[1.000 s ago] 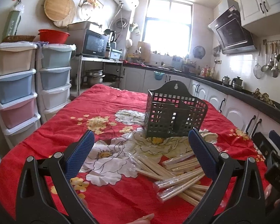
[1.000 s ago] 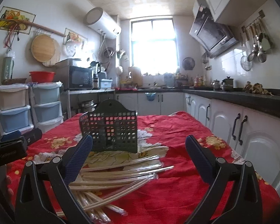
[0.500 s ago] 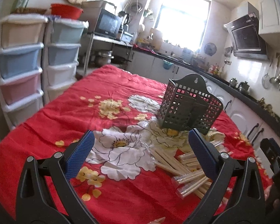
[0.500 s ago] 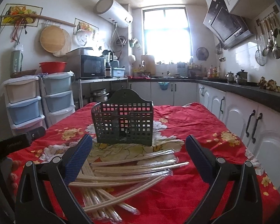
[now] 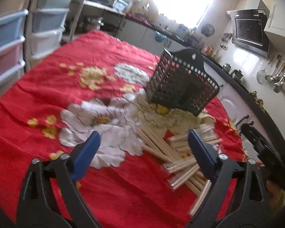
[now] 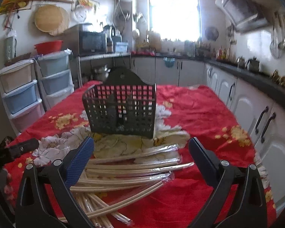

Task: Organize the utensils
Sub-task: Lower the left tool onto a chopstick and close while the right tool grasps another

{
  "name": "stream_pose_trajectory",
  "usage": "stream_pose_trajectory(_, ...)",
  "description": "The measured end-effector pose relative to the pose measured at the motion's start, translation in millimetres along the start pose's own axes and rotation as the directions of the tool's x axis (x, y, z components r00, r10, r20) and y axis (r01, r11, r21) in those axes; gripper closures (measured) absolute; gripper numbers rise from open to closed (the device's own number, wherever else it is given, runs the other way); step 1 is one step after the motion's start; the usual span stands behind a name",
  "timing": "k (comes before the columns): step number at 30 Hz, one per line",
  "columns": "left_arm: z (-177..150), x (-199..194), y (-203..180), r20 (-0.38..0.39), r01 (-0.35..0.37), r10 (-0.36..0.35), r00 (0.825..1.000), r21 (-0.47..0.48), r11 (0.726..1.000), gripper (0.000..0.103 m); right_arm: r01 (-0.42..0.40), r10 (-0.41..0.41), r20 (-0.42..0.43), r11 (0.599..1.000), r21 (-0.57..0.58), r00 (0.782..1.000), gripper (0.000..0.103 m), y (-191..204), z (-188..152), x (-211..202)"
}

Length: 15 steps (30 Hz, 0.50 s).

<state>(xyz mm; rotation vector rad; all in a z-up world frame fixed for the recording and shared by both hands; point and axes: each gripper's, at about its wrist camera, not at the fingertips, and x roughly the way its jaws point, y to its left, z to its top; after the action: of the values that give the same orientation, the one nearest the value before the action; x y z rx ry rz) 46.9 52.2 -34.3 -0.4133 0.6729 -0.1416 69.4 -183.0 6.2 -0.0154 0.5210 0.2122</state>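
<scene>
Left gripper (image 5: 142, 148) is closing slightly, jaws wide, nothing between them; right gripper (image 6: 141, 151) is hovering wide and empty over the wrapped chopsticks (image 6: 131, 168). They're lying piled mid-tabletop, just before the black basket (image 6: 121, 110). Looking light, stiff, slippery in plastic sleeves; grip one bundle mid-length.

Matt perforated plastic basket (image 6: 121, 112), wooden chopsticks (image 6: 131, 169) in glossy wrappers, red cloth (image 6: 197, 114).

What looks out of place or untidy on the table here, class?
The wrapped chopsticks lie in a loose, crisscrossed heap on the red floral tablecloth, just in front of the black slotted utensil holder. The holder stands upright with no chopsticks in it.
</scene>
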Motion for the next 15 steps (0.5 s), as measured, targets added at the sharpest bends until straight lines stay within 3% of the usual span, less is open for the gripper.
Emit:
stream_pose_trajectory(5, -4, 16, -3, -0.086, 0.038, -0.040, 0.996, -0.029, 0.999, 0.036, -0.005, 0.014, -0.120, 0.997, 0.074, 0.993, 0.009, -15, 5, 30)
stream_pose_trajectory(8, -5, 22, -3, -0.119, 0.066, -0.071, 0.990, -0.044, 0.997, 0.041, 0.003, 0.014, -0.179, 0.996, 0.094, 0.984, 0.022, -20, 9, 46)
stream_pose_trajectory(15, -5, 43, 7, -0.199, 0.112, -0.141, 0.970, -0.150, 0.982, 0.057, -0.014, 0.058, -0.278, 0.987, 0.160, 0.959, 0.032, -31, 12, 74)
